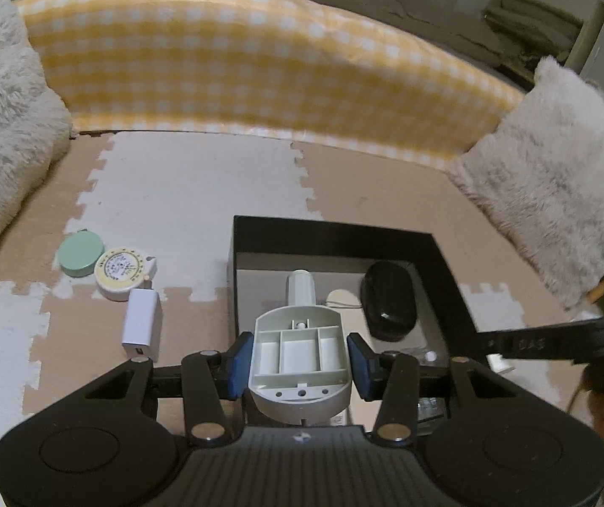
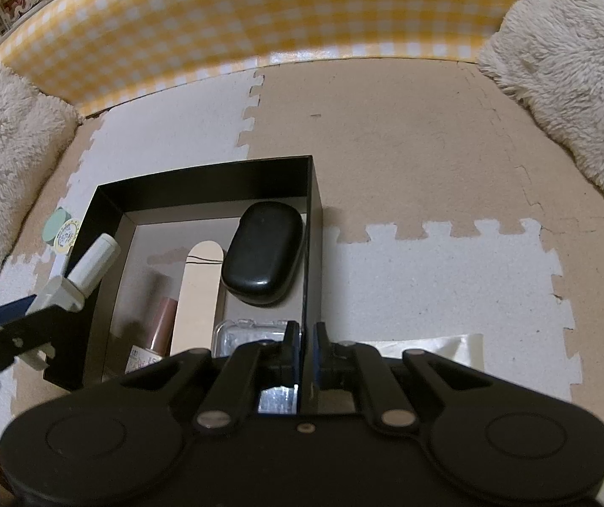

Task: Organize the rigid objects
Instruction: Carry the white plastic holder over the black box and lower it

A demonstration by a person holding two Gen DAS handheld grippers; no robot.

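My left gripper point(image 1: 300, 357) is shut on a white plastic device with a cylindrical neck point(image 1: 300, 350) and holds it over the left part of the black box point(image 1: 335, 228); it shows in the right wrist view too point(image 2: 86, 272). My right gripper point(image 2: 306, 348) is shut on the right wall of the black box point(image 2: 312, 253). Inside the box lie a black oval case point(image 2: 263, 253), a wooden stick point(image 2: 198, 295), a pink tube point(image 2: 162, 317) and a clear small case point(image 2: 247, 333). A white charger point(image 1: 143, 323), a round yellow-white tin point(image 1: 122, 270) and a green round lid point(image 1: 82, 251) lie left of the box.
The floor is beige and white foam puzzle mats point(image 2: 428, 169). A yellow checked barrier point(image 1: 238, 67) runs along the back. Fluffy cushions stand at the left point(image 1: 1, 126) and right point(image 1: 555, 194). A shiny sheet point(image 2: 441, 346) lies right of my right gripper.
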